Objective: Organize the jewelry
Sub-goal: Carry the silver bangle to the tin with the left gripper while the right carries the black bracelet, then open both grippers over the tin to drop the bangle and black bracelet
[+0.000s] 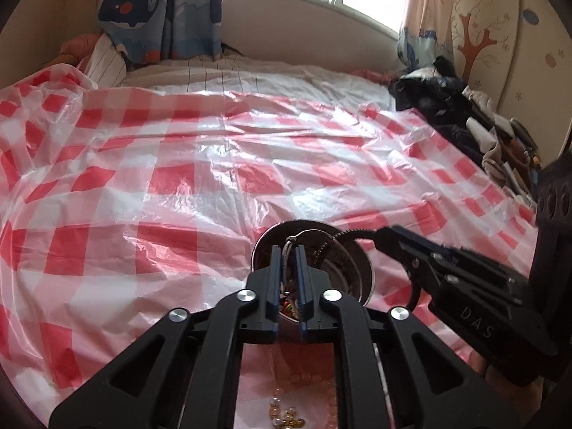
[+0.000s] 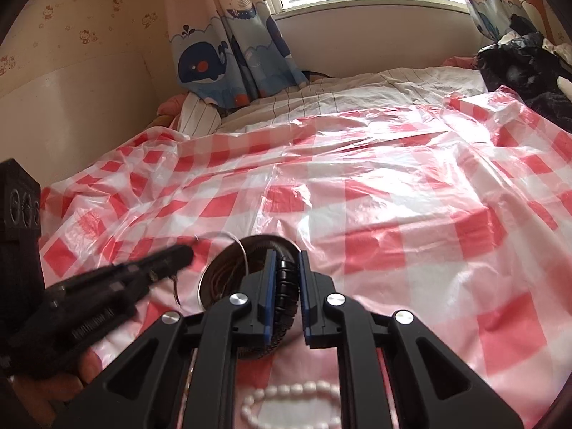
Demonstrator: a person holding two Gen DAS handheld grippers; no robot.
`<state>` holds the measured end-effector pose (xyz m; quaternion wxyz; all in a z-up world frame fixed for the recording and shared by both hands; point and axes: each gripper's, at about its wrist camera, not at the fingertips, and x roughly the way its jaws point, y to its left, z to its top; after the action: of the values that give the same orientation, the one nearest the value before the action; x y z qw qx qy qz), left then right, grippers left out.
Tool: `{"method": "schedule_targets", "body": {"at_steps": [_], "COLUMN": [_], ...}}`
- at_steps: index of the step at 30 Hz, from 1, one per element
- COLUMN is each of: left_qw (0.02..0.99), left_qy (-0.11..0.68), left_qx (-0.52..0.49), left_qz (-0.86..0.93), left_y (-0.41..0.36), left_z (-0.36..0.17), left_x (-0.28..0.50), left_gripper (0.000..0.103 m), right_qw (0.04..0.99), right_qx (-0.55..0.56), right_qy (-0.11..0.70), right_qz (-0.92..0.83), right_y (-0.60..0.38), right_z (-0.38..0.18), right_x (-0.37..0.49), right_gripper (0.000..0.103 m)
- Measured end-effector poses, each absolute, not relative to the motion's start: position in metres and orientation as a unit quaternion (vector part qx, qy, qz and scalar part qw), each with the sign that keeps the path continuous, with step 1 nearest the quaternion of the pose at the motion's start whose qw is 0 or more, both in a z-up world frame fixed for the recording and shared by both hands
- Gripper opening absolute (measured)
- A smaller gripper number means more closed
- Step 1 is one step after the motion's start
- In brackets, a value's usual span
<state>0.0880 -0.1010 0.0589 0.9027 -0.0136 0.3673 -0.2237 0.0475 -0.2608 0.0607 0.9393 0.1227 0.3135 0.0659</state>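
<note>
Red-and-white checked plastic sheet [image 1: 150,186] covers bed. Left wrist view: my left tool [image 1: 288,271] slightly parted, thin silver wire hoop [image 1: 290,246] between pads, grip unclear, over round metal bowl [image 1: 361,271]. Small pearl-and-gold beads [image 1: 286,415] lie below. Right wrist view: my right tool [image 2: 286,286] clenched on black beaded bracelet [image 2: 286,282]. White pearl bracelet [image 2: 291,405] on sheet beneath.

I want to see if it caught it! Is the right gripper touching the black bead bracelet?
Touching. The right wrist view shows the black bead bracelet pinched between the two blue pads of the right gripper, with beads pressed against both.
</note>
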Motion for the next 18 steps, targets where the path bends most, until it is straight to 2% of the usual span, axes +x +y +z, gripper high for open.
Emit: {"method": "schedule_targets", "body": {"at_steps": [1,6,8,10,18], "left_qw": [0.901,0.903,0.904,0.903,0.9], "left_qy": [0.372,0.373,0.373,0.377,0.39], "left_qx": [-0.007,-0.003,-0.005,-0.005,0.006], "left_qz": [-0.221,-0.212,-0.211,-0.207,-0.192], "left_y": [-0.102,-0.092,-0.086,-0.079,-0.065], "left_z": [0.055,0.051,0.051,0.051,0.039], "left_x": [0.089,0.08,0.074,0.065,0.04], "left_gripper": [0.023,0.04,0.041,0.042,0.042], "right_qw": [0.937,0.923,0.925,0.929,0.926], "right_qx": [0.116,0.06,0.062,0.069,0.108], "right_qy": [0.321,0.373,0.369,0.359,0.359], "right_qz": [0.071,0.069,0.062,0.052,0.044], "right_y": [-0.257,-0.238,-0.243,-0.253,-0.29], "right_z": [0.059,0.043,0.046,0.053,0.055], "right_x": [0.056,0.085,0.081,0.069,0.007], "right_gripper": [0.013,0.013,0.014,0.021,0.021]}}
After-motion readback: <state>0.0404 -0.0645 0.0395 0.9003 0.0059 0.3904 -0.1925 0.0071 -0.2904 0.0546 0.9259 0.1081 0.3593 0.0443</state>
